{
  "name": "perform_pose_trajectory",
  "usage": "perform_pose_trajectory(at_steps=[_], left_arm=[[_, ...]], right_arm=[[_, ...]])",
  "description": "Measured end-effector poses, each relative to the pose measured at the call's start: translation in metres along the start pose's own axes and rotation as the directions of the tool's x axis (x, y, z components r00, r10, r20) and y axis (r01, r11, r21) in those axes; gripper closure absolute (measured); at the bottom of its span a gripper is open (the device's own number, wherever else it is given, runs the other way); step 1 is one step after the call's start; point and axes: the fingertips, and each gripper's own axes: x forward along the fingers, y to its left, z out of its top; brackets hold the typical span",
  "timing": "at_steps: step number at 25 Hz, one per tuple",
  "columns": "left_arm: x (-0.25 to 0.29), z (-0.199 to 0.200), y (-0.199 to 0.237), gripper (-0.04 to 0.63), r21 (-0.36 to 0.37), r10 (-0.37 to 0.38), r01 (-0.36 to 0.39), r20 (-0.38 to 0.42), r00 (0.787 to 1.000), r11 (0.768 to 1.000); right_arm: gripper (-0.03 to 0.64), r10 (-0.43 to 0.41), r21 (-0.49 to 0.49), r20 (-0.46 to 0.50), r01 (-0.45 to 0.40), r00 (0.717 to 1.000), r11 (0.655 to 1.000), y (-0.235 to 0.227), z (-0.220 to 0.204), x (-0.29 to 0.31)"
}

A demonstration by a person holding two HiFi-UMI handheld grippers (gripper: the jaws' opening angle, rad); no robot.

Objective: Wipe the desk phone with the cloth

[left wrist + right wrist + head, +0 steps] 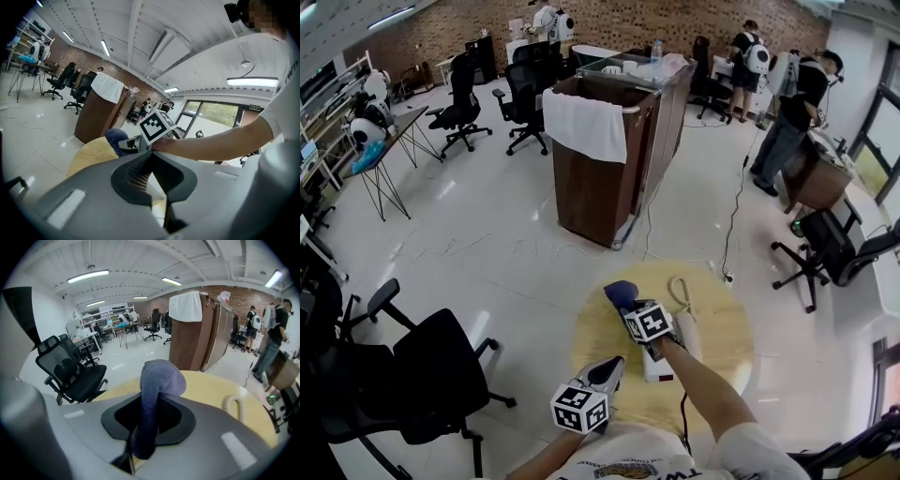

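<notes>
The right tongs (154, 399) are clenched on the cloth (161, 376). A blue-violet roll of it runs up between the jaws and bulges out past the tips in a soft wad. The left tongs (151, 154) are pressed together with nothing between them, and they hang low over the near edge of the round counter (722, 347), just beside the person's body.

The cloth-bearing tongs are out over the middle of the counter. The desk phone (661, 370), white, lies close behind and below them and is partly hidden under the person's forearm. Its coiled cord (680, 292) curls away toward the far side.

The cloth looks light and limp, so it should fold over on itself rather than push. That makes the wad beyond the tips the working face, and the present hold, well down the roll, seems sound. The phone is probably light, smooth plastic — liable to skate on the counter, and its handset may shift under a firm stroke. Steadying the body at one edge with the empty tongs, clear of the cord, would be the better hold.
</notes>
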Motion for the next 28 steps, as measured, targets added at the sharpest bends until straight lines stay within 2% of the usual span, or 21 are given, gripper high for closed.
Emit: perform_pose_trajectory(at_steps=[5,15,28], left_arm=[[0.003,-0.002,0.002,0.603,0.003,0.008,-0.008,0.003,1.0,1.0],[0.007,-0.002,-0.003,0.603,0.028,0.0,0.0,0.012,1.0,1.0],[-0.011,-0.013,-0.013,0.603,0.027,0.003,-0.004,0.008,1.0,1.0]], right_arm=[[0.548,0.022,-0.014,-0.044,-0.023,0.999,1.0,0.012,-0.013,-0.006],[0.548,0.049,0.003,-0.022,-0.049,0.999,0.999,0.04,-0.046,-0.042],[0.548,0.068,-0.042,0.006,-0.068,0.998,0.997,0.096,-0.084,-0.087]])
